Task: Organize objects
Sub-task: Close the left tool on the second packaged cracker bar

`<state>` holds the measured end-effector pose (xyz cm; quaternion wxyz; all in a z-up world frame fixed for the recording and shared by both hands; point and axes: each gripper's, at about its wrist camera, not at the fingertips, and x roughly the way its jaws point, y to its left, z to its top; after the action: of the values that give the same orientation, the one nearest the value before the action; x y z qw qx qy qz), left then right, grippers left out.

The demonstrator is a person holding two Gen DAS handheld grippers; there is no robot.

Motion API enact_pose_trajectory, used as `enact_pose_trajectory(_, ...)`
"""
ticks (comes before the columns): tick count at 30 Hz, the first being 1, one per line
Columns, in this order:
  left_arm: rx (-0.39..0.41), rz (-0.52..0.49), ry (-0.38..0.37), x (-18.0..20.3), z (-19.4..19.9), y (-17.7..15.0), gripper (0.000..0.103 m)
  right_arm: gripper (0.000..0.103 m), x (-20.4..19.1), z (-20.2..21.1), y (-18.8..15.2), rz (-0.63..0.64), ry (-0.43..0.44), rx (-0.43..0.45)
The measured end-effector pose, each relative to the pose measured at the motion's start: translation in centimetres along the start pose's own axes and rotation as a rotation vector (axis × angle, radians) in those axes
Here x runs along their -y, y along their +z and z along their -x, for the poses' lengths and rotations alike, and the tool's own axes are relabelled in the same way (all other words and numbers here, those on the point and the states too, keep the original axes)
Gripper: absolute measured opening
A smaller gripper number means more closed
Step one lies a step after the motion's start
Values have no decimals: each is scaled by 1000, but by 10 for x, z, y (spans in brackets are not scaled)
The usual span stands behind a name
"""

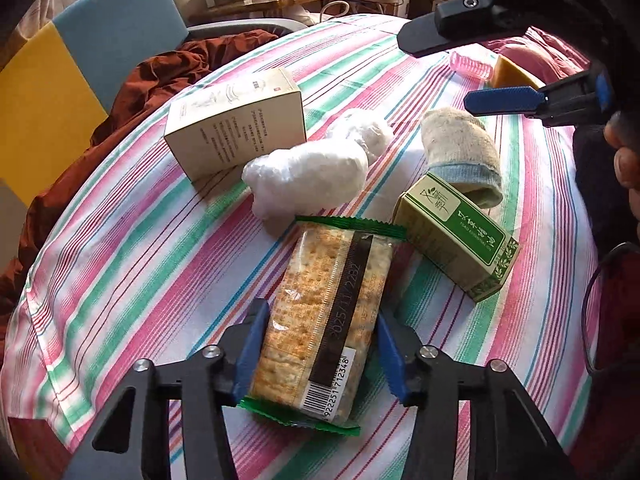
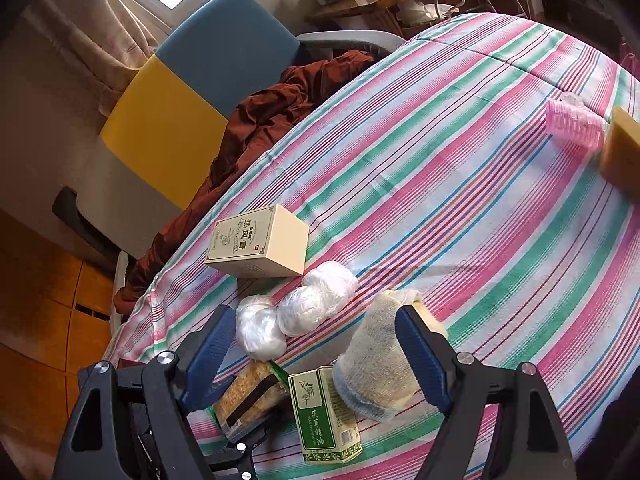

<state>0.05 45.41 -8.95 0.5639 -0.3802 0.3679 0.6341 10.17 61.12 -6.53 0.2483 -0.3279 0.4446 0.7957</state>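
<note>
Left tongs (image 1: pixel 318 344) clamped across clear-wrapped cracker packet (image 1: pixel 320 320) by its long sides, presumably for lifting; right tongs (image 2: pixel 316 356) agape, empty, above rolled beige sock (image 2: pixel 376 364).

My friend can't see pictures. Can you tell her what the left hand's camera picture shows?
The left tongs are closed on the sides of a cracker packet lying on a striped tablecloth. Past it sit a green box, a rolled sock, white plastic-wrapped bundles and a cream box. The right tongs are open at the top right.
</note>
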Motion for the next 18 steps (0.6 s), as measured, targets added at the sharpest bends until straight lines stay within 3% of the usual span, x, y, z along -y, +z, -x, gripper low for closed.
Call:
enact_pose_trajectory(9, 67, 256, 88, 12, 25, -46, 48, 83, 19, 1, 3, -86, -21, 0)
enact_pose_trajectory(14, 134, 313, 146, 28, 46, -89, 48, 83, 24, 4, 3, -108, -32, 7)
enact_pose_trajectory(18, 182, 326, 177, 33, 49, -101, 49, 83, 14, 6, 2, -59, -14, 19)
